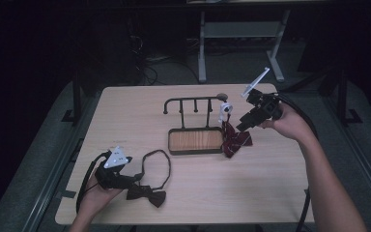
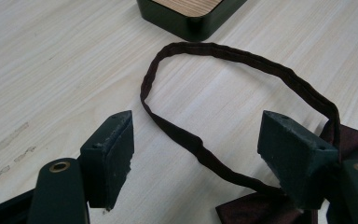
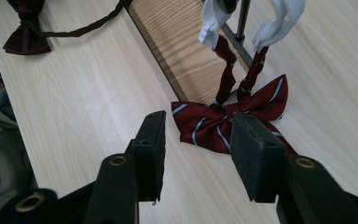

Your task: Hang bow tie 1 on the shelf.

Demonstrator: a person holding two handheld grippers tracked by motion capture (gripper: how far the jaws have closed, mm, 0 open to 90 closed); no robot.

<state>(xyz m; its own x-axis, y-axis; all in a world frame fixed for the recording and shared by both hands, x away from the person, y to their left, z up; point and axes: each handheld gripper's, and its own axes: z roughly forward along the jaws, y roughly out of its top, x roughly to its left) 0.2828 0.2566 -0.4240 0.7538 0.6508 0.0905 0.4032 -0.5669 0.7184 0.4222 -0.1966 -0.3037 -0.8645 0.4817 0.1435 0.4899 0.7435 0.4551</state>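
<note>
While the dark bow tie (image 1: 147, 195) lies flat on the tabletop (image 1: 270, 183) near its front edge, its strap loop (image 2: 223, 93) runs between the left gripper (image 1: 131, 178) fingers (image 2: 109, 156), which are spread wide and hold nothing. Red striped bow tie (image 3: 228, 119) hangs by its white strap (image 3: 212, 18) from the black rack (image 1: 193, 101), lower part resting beside the rack's wood-inlay tray (image 1: 195, 140). Right gripper (image 1: 243, 125) sits just beside it, fingers wide apart, empty.
</note>
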